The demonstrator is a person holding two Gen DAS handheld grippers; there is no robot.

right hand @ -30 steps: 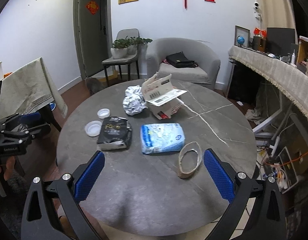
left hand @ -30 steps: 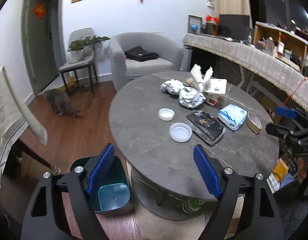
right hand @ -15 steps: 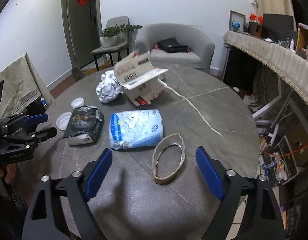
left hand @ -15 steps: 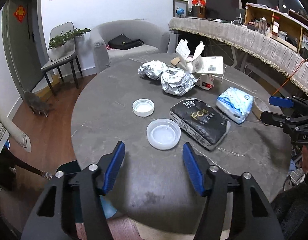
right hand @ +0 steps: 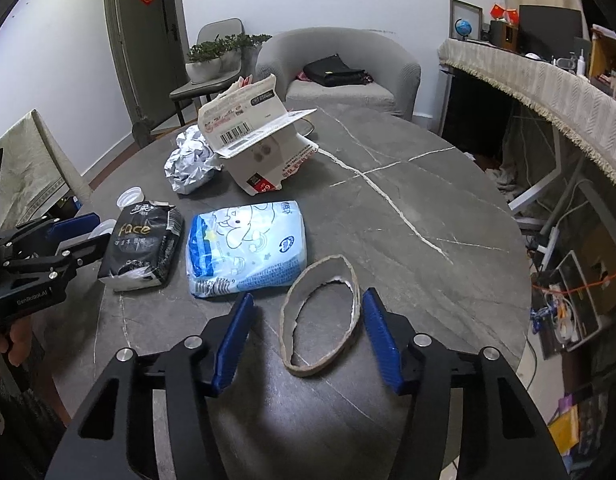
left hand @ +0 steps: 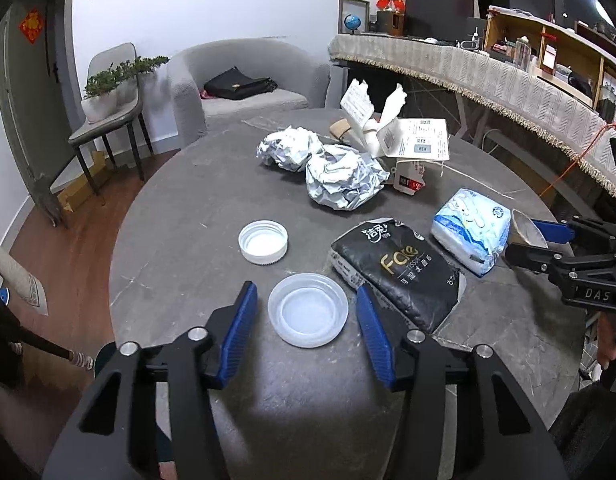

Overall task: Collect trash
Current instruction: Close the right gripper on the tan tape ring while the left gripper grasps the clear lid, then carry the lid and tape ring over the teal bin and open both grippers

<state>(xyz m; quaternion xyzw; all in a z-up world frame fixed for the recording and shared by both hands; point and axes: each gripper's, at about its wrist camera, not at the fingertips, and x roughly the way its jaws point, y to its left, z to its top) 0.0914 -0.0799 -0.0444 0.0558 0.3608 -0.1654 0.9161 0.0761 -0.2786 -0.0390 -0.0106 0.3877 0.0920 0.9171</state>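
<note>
On the grey round table point(left hand: 179, 216): clear plastic lid point(left hand: 308, 310) between my left gripper point(left hand: 305, 318) pads, untouched; cardboard ring point(right hand: 322, 316) inside my right gripper point(right hand: 308, 326). Both jaws just closing, neither yet pressing.

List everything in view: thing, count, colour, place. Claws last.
Table: one, grey, centre.
Clear lid: one, translucent, between left claw pads, untouched.
Screw cap: one, white, beyond the lid.
Foil balls: two, silver, mid-table.
Torn carton: one, white, behind the packs.
Tissue packs: black, blue, side by side.
Cardboard ring: one, brown, between right claw pads.
Armchair: one, grey, far wall.
Left claw, right claw: jaws closing in, not yet gripping.
</note>
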